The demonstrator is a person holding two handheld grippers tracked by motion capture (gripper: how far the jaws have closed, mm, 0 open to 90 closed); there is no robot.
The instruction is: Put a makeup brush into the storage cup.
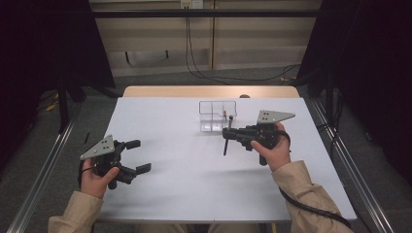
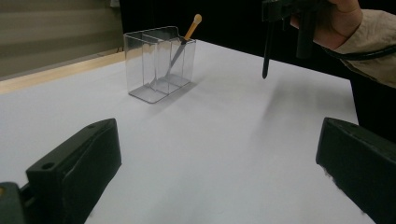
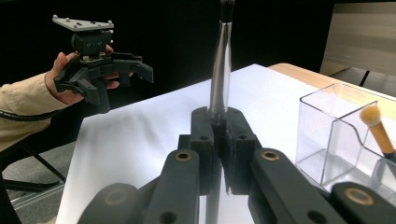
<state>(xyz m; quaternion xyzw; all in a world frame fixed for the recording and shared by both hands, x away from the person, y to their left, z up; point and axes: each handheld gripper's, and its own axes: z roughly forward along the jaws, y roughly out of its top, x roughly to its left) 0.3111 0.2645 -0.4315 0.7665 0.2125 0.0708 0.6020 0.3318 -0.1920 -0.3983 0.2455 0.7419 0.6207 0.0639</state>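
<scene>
My right gripper [image 1: 227,133] hovers just in front of a clear divided container [image 1: 217,116], shut on a slim black-and-silver rod [image 1: 225,145] that hangs down toward the white table [image 1: 194,194]. In the right gripper view the jaws [image 3: 219,121] pinch the rod [image 3: 220,70], with the container [image 3: 336,135] to the right. An orange-tipped stick [image 3: 376,126] leans inside the container's nearer compartment. My left gripper [image 1: 141,156] rests low at the table's left front, open and holding nothing. Its own view has the container [image 2: 159,65], the stick [image 2: 187,39] and the hanging rod [image 2: 266,51].
A wooden strip [image 1: 209,91] runs along the table's far edge. Cables [image 1: 233,77] lie on the floor beyond it. Metal rails [image 1: 43,170] flank the table on both sides. Dark curtains stand at left and right.
</scene>
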